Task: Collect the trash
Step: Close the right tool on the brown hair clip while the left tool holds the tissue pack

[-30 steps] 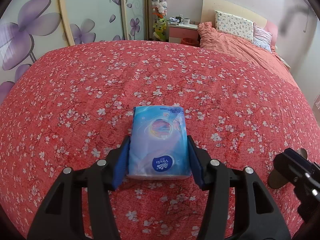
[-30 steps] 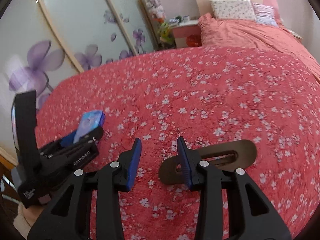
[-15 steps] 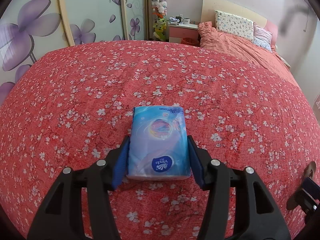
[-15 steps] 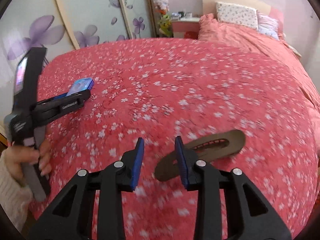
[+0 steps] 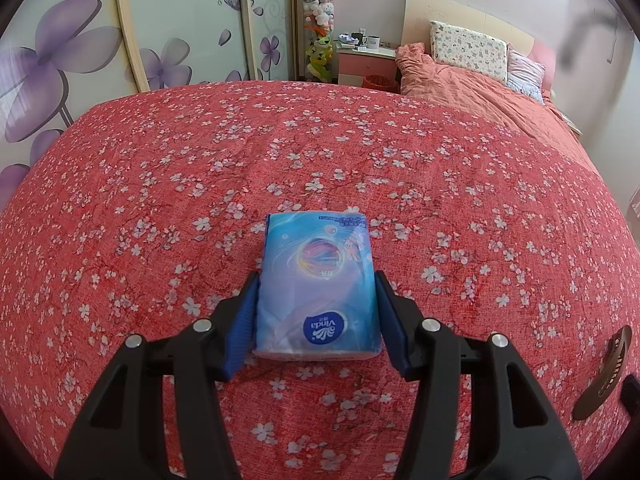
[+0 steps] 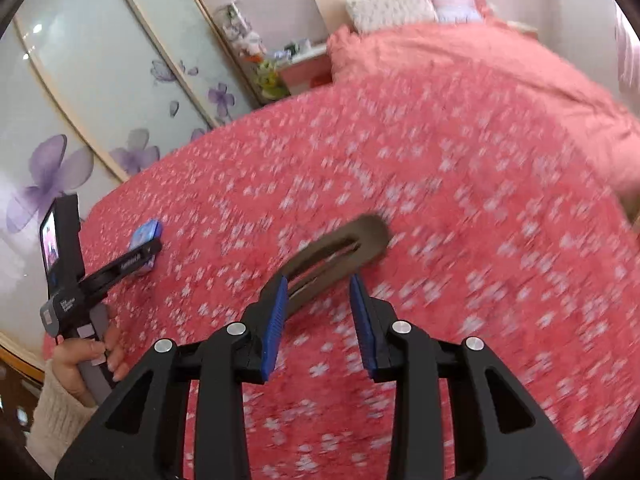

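Left gripper points down at a bed covered in a red spread with small white blossoms. A blue tissue pack with a white-and-blue brand oval near its close end lies flat on the spread between the 2 blue pads, which sit against its long sides, so the jaws are clenched on the tissue pack; the pack's far half sticks out past the fingertips. In the right wrist view the same pack shows small at the left, with the left gripper on it and a hand in a cream knit sleeve around the grip. Right gripper sits over the spread nearer the bed's right side, view blurred. A flat brown oblong piece with a long slot lies on the spread, near end reaching in between the blue pads; left pad overlaps its edge, right pad stands clear of it, jaws part open with a gap, not grasping. Cannot tell if the left pad actually touches it. The slotted piece also shows at the far right edge of the left wrist view, well apart from the tissue pack. Background: sliding wardrobe doors with purple flower print at left, a clear column of plush toys, a pink bedside cabinet with cups on top, 2 pillows against a pale headboard, a crumpled salmon duvet.
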The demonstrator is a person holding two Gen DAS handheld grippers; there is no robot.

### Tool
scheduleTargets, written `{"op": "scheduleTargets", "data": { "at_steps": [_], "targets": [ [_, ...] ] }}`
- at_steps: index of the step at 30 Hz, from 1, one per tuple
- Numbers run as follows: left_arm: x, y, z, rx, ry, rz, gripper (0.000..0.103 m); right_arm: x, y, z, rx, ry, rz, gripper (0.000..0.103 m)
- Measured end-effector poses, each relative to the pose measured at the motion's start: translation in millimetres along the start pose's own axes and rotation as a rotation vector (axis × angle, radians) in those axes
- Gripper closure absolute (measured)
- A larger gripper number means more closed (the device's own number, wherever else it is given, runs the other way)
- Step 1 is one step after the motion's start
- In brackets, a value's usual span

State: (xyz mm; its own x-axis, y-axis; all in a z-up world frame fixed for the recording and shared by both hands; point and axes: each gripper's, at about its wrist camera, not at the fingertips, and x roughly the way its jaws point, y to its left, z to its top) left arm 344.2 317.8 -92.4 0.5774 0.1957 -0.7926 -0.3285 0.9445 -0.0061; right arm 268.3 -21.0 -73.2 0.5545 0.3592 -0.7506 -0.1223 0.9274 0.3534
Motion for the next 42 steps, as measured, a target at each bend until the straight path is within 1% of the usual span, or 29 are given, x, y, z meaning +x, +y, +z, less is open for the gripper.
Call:
{"op": "scheduleTargets", "data": {
  "at_steps": [2, 4, 7, 9, 12, 14, 16, 18, 19, 21, 23, 26, 28, 29, 31, 32, 35, 37, 40, 42],
  "targets": [
    [0, 0, 0, 0.000, 0.000, 0.000, 0.049, 7, 7, -2, -0.004, 0.006, -0.007, 0.070],
    [0, 0, 0, 0.000, 0.000, 0.000, 0.049, 14, 11, 0, 0.000, -0.016, -0.029, 0.070],
    [0, 0, 0, 0.000, 0.000, 0.000, 0.049, 16, 2, 8, 0.041, -0.050, -0.060, 0.070],
    [0, 0, 0, 0.000, 0.000, 0.001, 0.049, 18, -2, 14, 0.038, -0.069, -0.081, 0.070],
    [0, 0, 0, 0.000, 0.000, 0.001, 0.049, 18, -7, 19, 0.035, -0.075, -0.110, 0.070],
    [0, 0, 0, 0.000, 0.000, 0.001, 0.049, 16, -16, 18, 0.073, -0.069, -0.121, 0.069],
    [0, 0, 0, 0.000, 0.000, 0.001, 0.049, 10, -22, 15, 0.108, -0.075, -0.137, 0.063],
    [0, -1, 0, 0.002, 0.001, 0.003, 0.049, 8, -22, 11, 0.136, -0.081, -0.130, 0.048],
    [0, -2, 0, 0.002, 0.001, 0.003, 0.049, 7, -20, 10, 0.144, -0.088, -0.132, 0.045],
    [0, -1, 1, 0.002, 0.001, 0.003, 0.049, 7, -14, 9, 0.148, -0.098, -0.135, 0.032],
    [0, -1, 1, 0.002, 0.001, 0.003, 0.049, 13, -4, 9, 0.143, -0.103, -0.157, 0.029],
    [0, -1, 1, 0.002, 0.001, 0.003, 0.049, 28, 12, 10, 0.121, -0.089, -0.243, 0.029],
    [0, -1, 1, 0.002, 0.001, 0.004, 0.049, 33, 16, 9, 0.098, -0.084, -0.276, 0.029],
    [0, -1, 0, 0.002, 0.001, 0.003, 0.049, 35, 18, 7, 0.066, -0.081, -0.299, 0.030],
    [0, -1, 1, 0.002, 0.001, 0.003, 0.049, 29, 17, 5, 0.016, -0.089, -0.311, 0.032],
    [0, -1, 1, 0.002, 0.001, 0.003, 0.049, 23, 16, 4, -0.015, -0.102, -0.343, 0.033],
    [0, -2, 1, 0.002, 0.001, 0.004, 0.049, 8, 5, 2, -0.036, -0.128, -0.385, 0.034],
    [0, -1, 1, 0.002, 0.001, 0.004, 0.049, -1, -7, 2, -0.024, -0.121, -0.364, 0.034],
    [0, -2, 0, 0.002, 0.001, 0.004, 0.049, -8, -20, 0, 0.012, -0.123, -0.282, 0.034],
    [0, -2, 1, 0.002, 0.001, 0.004, 0.049, -8, -25, -1, 0.034, -0.126, -0.253, 0.034]
  ]
}}
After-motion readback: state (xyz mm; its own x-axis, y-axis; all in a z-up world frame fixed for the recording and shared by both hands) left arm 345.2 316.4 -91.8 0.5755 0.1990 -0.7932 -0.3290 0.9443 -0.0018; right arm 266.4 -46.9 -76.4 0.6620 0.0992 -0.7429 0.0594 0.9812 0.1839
